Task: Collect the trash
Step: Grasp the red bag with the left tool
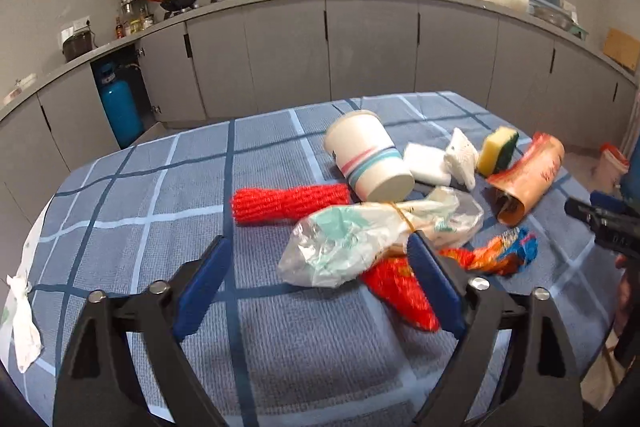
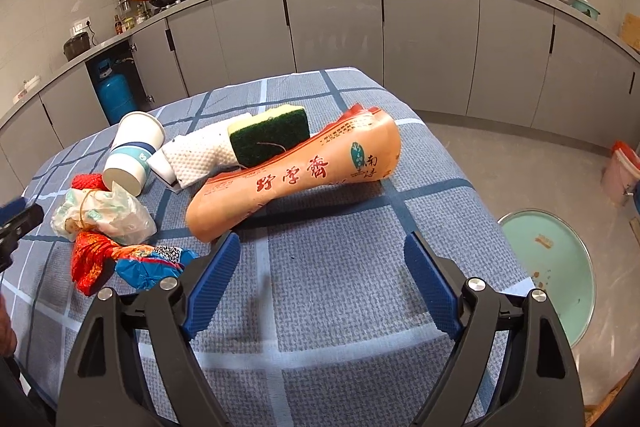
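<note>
Trash lies on a table under a blue checked cloth. My left gripper stands open over a crumpled clear plastic bag, which lies against its right finger, with a red mesh piece beneath. Beyond are a red mesh roll, a tipped paper cup, a white foam net, a sponge, an orange packet and a red-blue wrapper. My right gripper is open over bare cloth, just short of the orange packet; the sponge leans on it.
A white bag hangs off the table's left edge. On the floor to the right are a mint-green round lid and a pink bucket. Grey cabinets and a blue gas cylinder stand behind.
</note>
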The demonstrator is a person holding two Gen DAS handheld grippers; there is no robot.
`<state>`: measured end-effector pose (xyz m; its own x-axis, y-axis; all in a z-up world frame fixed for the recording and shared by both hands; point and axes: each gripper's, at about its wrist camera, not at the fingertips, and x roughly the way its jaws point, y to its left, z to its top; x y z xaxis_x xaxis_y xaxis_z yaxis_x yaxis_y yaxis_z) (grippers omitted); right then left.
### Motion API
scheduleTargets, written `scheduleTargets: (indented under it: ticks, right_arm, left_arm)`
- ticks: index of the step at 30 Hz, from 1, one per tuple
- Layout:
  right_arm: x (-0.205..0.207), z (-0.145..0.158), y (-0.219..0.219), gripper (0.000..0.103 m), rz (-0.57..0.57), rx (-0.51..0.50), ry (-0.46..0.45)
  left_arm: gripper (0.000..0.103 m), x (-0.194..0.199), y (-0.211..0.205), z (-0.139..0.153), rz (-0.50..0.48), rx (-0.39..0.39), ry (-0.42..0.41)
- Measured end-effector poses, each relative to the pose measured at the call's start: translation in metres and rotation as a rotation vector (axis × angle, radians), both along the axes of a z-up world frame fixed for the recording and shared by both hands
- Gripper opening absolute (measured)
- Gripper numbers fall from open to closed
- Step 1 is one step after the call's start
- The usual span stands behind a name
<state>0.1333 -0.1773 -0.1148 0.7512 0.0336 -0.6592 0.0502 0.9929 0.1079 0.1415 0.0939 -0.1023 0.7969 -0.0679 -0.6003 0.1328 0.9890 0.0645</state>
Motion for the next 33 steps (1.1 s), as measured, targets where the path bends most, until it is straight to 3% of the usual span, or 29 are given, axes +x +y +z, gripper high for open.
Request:
scheduleTargets:
  ticks: [4,7,10,12,13,18,19,20,24,26,33]
  right_arm:
    - [-0.001,-0.002,0.001,0.084,0.000,0.001,0.002]
    - [-0.001,-0.003,0.001,0.084,0.000,-0.001,0.006]
    - [-0.001,-0.003,0.001,0.084,0.000,0.001,0.005]
    - [-0.002,-0.003,0.000,0.084,-0.003,-0.003,0.004]
    - [-0.002,-0.003,-0.001,0.084,-0.006,-0.002,0.005]
    - [0.001,-0.007,-0.004,0.084,-0.014,0.008,0.014]
    - [0.001,-0.008,-0.003,0.084,-0.011,0.007,0.014]
    - [0.002,-0.008,-0.002,0.084,-0.008,0.005,0.013]
    - [0.001,-0.007,0.000,0.084,-0.002,0.002,0.011]
    - [0.001,-0.005,0.000,0.084,-0.005,0.002,0.009]
    - [0.009,0.005,-0.008,0.084,-0.028,0.034,-0.003]
  left_arm:
    - [0.087,0.013,-0.013,-0.001,-0.062,0.019,0.009]
    - [0.088,0.028,-0.036,-0.005,-0.174,0.071,0.012]
    - [0.087,0.044,-0.048,-0.018,-0.229,0.105,0.064]
    - [0.085,0.054,-0.050,-0.027,-0.279,0.057,0.140]
    - [0.083,0.054,-0.048,-0.029,-0.271,0.049,0.139]
    - [0.063,0.042,-0.049,-0.028,-0.305,0.044,0.150]
    - [0.053,0.039,-0.050,-0.029,-0.308,0.053,0.153]
    - [0.032,0.037,-0.051,-0.031,-0.304,0.067,0.153]
    - [0.026,0.036,-0.048,-0.028,-0.309,0.053,0.152]
    - [0.012,0.034,-0.047,-0.023,-0.310,0.045,0.139]
    - [0.003,0.023,-0.044,0.007,-0.291,0.012,0.049]
